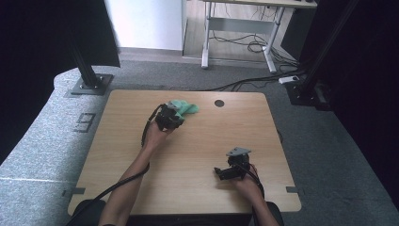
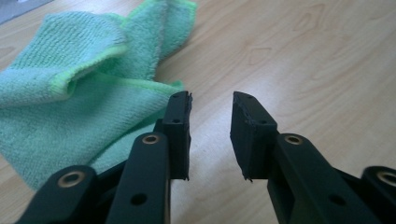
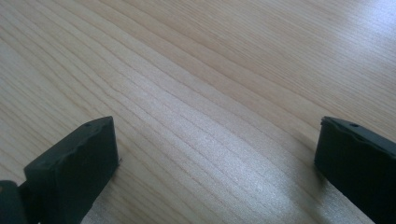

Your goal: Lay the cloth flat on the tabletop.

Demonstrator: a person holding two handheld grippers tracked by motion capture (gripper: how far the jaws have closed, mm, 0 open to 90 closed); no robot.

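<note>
A crumpled green cloth (image 1: 186,108) lies on the far middle of the wooden table (image 1: 141,155). In the left gripper view the cloth (image 2: 79,93) spreads to the left of my jaws. My left gripper (image 2: 212,100) is open, its left finger (image 2: 180,126) at the cloth's edge, bare wood between the jaws. In the high view the left gripper (image 1: 175,117) sits at the cloth's near side. My right gripper (image 1: 217,172) rests low near the table's front right. Its jaws stand wide open over bare wood in the right gripper view (image 3: 217,140).
A round cable hole (image 1: 219,103) sits near the table's far edge. Black frame posts (image 1: 87,70) stand on grey carpet to the far left and far right. A desk frame with cables (image 1: 244,42) stands beyond the table.
</note>
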